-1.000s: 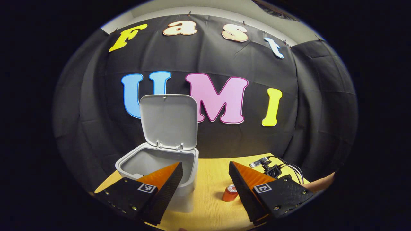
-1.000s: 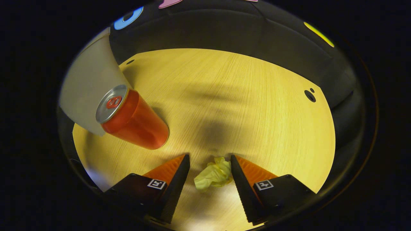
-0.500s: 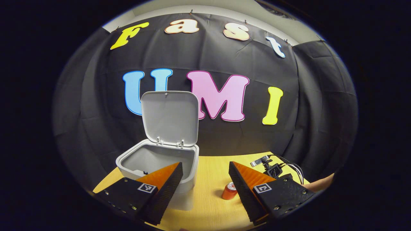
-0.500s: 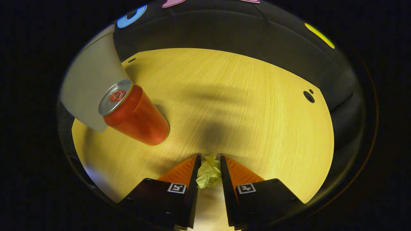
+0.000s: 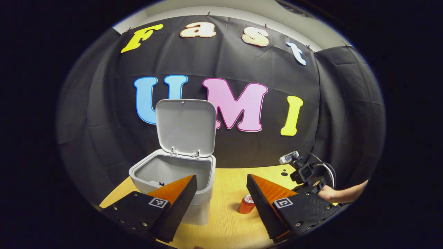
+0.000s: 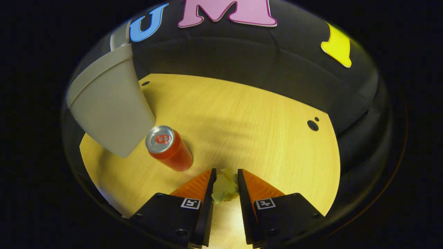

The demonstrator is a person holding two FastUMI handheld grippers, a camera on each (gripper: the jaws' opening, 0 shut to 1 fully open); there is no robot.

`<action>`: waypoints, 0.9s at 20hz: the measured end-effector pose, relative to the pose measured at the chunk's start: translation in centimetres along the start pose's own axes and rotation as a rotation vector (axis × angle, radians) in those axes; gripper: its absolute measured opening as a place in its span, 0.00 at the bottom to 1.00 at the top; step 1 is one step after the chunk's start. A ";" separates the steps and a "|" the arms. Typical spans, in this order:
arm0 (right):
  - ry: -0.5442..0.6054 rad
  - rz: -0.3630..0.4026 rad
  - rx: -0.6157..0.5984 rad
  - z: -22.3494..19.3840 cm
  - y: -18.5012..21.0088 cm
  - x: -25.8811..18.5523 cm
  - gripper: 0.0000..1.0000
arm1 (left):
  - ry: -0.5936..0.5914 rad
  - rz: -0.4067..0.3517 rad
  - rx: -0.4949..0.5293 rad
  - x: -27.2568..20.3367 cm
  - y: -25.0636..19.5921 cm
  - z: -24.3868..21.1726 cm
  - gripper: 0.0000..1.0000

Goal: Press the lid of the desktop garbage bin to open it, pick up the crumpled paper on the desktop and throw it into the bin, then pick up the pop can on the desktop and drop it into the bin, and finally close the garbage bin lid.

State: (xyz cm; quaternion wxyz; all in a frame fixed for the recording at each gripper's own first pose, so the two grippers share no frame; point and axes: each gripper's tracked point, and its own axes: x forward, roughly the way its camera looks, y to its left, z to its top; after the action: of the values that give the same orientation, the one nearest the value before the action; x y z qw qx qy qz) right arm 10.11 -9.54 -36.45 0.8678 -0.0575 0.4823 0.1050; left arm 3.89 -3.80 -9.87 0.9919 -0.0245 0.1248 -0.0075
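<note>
The grey bin (image 5: 180, 180) stands on the wooden table with its lid (image 5: 186, 126) raised upright. My left gripper (image 5: 221, 188) hovers open in front of it, holding nothing. A red pop can (image 5: 246, 204) stands upright to the right of the bin. In the right gripper view, my right gripper (image 6: 226, 180) is shut on the yellowish crumpled paper (image 6: 225, 188), lifted above the table. There the can (image 6: 169, 148) stands just right of the bin's wall (image 6: 107, 110). In the left gripper view the right gripper (image 5: 304, 173) and a hand (image 5: 327, 193) appear at the far right.
The wooden table (image 6: 242, 121) has small dark holes near its back edge (image 6: 312, 125). Black cloth walls close in behind and at both sides. Open tabletop lies right of the can.
The right gripper shut on the crumpled paper and has risen from the table with it; the can and bin look smaller now. The left gripper barely moved.
</note>
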 end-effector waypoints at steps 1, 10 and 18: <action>-0.034 0.001 -0.003 1.4 0.3 -1.0 0.42 | -0.002 -0.001 -0.003 -0.3 0.2 -0.1 0.94; -0.334 0.109 -0.094 15.2 6.3 -10.8 0.42 | -0.027 0.036 -0.027 -3.9 3.2 0.0 0.94; -0.450 0.320 -0.232 22.1 18.5 -14.4 0.42 | -0.067 0.102 -0.018 -6.3 6.5 0.7 0.94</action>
State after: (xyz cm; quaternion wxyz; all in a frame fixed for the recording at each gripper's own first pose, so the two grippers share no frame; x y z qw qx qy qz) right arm 16.60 11.07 -12.50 0.9130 -0.0545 0.2655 0.3050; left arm -1.95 2.89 -7.98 0.9943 -0.0270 0.0928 0.0450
